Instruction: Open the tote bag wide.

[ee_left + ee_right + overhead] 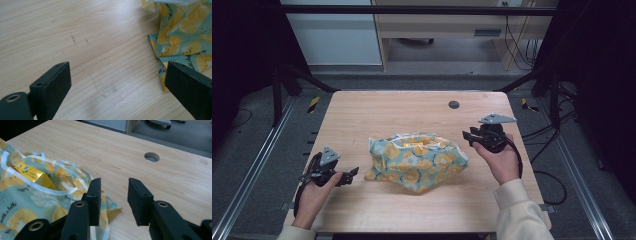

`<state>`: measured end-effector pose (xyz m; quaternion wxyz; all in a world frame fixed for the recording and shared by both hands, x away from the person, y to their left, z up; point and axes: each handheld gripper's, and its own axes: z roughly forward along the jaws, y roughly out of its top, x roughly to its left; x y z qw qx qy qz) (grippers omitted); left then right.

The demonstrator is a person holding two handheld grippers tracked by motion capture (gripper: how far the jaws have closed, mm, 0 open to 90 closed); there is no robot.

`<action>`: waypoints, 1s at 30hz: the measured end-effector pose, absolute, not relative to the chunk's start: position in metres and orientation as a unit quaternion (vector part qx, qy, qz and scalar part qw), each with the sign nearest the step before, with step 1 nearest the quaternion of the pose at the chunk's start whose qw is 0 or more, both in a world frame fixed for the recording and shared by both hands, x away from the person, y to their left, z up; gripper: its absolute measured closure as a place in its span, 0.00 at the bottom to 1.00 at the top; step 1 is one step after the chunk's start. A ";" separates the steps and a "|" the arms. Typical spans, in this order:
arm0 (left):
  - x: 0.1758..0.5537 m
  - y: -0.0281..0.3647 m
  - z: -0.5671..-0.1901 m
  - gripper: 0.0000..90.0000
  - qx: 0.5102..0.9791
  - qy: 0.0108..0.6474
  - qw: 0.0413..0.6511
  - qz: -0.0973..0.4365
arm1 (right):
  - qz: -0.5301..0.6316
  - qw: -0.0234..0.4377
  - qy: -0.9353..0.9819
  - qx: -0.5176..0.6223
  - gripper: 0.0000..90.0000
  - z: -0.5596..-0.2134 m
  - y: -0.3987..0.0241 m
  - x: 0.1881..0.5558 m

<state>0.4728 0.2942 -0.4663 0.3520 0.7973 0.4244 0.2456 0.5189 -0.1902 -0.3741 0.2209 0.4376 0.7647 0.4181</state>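
Across the middle of the high view lay the wooden table (362,107), pale and bare apart from a round cable hole (454,104) toward its upper right. At the centre of the frame I saw the lemon-print fabric bag (417,161), crumpled and slumped on the tabletop, its mouth facing up. From the right gripper view a gold carton (33,175) showed inside the bag's opening, at the left of that frame. My left gripper (351,175) sat at lower left, just beside the bag's corner, its jaws spread wide with nothing between them but bare wood. My right gripper (468,137) hovered at the right of the bag near its rim, jaws partly open and empty, one jaw passing in front of the cloth's edge.
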 end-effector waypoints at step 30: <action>0.475 0.293 -0.469 0.08 0.799 0.426 0.346 0.246 | 0.384 0.080 0.827 0.402 1.00 -0.410 -0.143 0.555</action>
